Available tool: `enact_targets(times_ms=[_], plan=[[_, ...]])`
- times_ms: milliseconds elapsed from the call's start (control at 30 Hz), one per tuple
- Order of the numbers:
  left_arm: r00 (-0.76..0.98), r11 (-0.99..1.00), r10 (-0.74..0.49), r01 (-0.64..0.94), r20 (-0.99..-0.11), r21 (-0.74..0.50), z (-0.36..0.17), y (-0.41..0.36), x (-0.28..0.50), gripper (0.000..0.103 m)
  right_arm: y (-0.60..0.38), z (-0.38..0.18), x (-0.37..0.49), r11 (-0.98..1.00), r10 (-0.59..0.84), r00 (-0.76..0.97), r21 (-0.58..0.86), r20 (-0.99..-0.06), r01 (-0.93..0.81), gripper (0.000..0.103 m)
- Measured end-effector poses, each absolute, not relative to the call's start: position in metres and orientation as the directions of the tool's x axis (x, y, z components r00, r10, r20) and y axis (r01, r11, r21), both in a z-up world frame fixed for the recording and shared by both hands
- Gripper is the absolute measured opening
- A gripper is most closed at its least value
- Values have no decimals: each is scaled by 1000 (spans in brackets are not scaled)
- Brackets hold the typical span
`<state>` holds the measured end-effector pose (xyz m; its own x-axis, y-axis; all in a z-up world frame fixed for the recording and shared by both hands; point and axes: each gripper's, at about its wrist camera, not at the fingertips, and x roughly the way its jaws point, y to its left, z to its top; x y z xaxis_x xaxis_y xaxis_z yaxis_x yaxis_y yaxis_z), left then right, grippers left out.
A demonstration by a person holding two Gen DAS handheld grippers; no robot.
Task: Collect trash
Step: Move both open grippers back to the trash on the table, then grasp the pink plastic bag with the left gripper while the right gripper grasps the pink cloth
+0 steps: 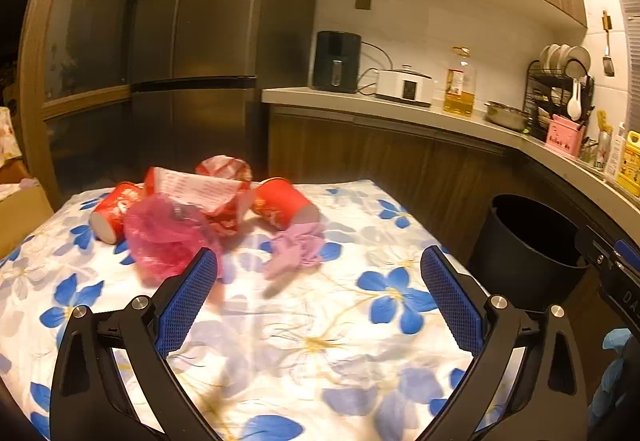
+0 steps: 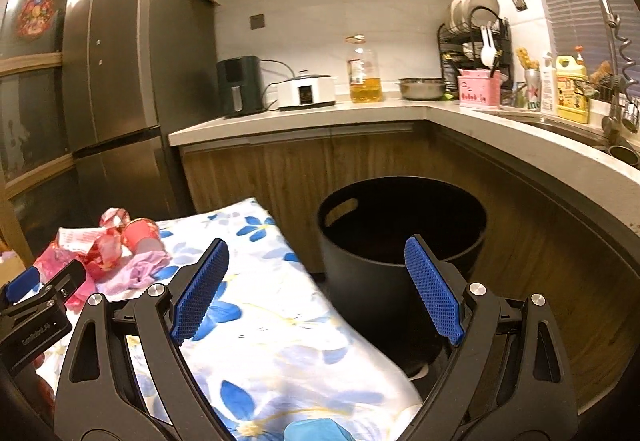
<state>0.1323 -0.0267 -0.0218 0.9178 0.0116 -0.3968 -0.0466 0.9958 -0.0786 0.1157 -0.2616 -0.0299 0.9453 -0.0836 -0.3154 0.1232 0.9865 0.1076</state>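
Blue-padded fingers (image 1: pixel 204 281) of my left gripper (image 1: pixel 320 273) spread wide, empty, above the floral tabletop (image 1: pixel 320 341) near the pink bag (image 1: pixel 168 237). My right gripper (image 2: pixel 316 273) gapes equally wide, holding nothing, before the black bin (image 2: pixel 400 225).

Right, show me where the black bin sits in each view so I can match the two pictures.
Left wrist view: the black bin stands at the right edge, beside the floral-clothed table, beyond the right tong pad.
Right wrist view: the bin is at centre, framed between the open tongs, right of the table.
Shared landmark: the oil bottle on the counter, behind the bin.
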Motion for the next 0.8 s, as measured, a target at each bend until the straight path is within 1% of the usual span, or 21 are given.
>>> enact_targets(times_ms=[433,800], plan=[[896,979,155,-197,-417,-58,-35,36,135,97,-201,-47,136,996,17,936,83,-350,13,88],[880,966,201,-251,-431,-61,-39,69,176,97,-163,-56,160,996,75,927,75,-367,-51,88]])
